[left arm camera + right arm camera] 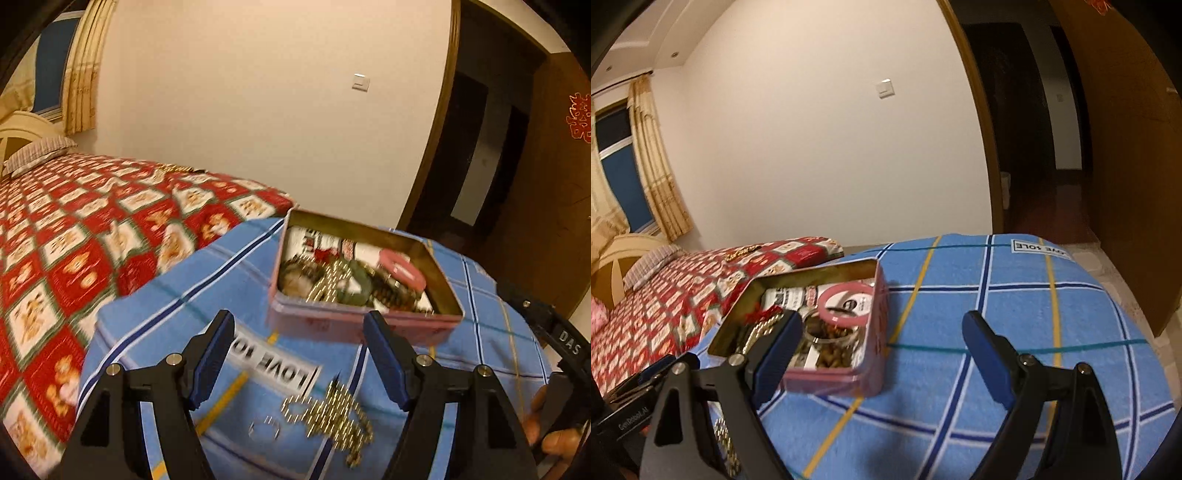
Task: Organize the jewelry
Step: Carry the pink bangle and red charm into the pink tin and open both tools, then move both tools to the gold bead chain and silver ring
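An open pink tin box with a gold inside stands on a blue checked cloth. It holds a pink bangle, a gold chain, beads and cards. A loose gold beaded necklace and a thin ring lie on the cloth in front of the tin. My left gripper is open and empty just above the necklace. In the right wrist view the tin sits at the left with the bangle inside. My right gripper is open and empty beside the tin.
A bed with a red and white quilt lies to the left. A white wall stands behind, and a dark open doorway with a brown door is at the right. The other gripper's body shows at the right edge.
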`<action>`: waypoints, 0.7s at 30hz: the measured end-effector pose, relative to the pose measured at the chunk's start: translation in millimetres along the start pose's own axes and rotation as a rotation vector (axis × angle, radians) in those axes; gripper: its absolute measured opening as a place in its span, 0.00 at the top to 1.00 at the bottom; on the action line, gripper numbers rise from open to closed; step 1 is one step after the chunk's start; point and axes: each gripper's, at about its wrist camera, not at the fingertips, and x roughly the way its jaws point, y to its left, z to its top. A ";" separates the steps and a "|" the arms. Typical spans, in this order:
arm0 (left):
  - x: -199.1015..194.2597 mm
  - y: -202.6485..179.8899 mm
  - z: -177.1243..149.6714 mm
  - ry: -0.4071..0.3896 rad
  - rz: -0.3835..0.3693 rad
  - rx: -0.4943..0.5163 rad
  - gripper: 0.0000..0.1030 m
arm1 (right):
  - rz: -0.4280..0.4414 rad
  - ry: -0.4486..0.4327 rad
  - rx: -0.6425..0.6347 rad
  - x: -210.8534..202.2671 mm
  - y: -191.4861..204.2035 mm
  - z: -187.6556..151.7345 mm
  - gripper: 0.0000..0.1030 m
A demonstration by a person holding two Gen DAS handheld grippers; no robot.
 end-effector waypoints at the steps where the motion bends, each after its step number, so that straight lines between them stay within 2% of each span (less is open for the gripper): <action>1: -3.7 1.4 -3.5 0.002 0.009 0.000 0.30 | 0.000 -0.001 -0.008 -2.6 1.6 -2.7 0.12; 10: -36.7 11.1 -28.2 0.023 0.062 0.054 0.30 | 0.066 0.026 -0.086 -25.5 22.2 -25.2 0.12; 15: -48.8 23.6 -36.8 0.034 0.062 0.027 0.30 | 0.112 0.065 -0.149 -30.1 38.6 -37.1 0.12; 19: -55.0 28.4 -36.7 0.021 0.146 0.061 0.30 | 0.160 0.113 -0.209 -31.1 56.0 -48.0 0.12; 21: -57.8 34.8 -35.8 0.011 0.164 0.052 0.30 | 0.184 0.167 -0.257 -24.4 67.6 -54.7 0.16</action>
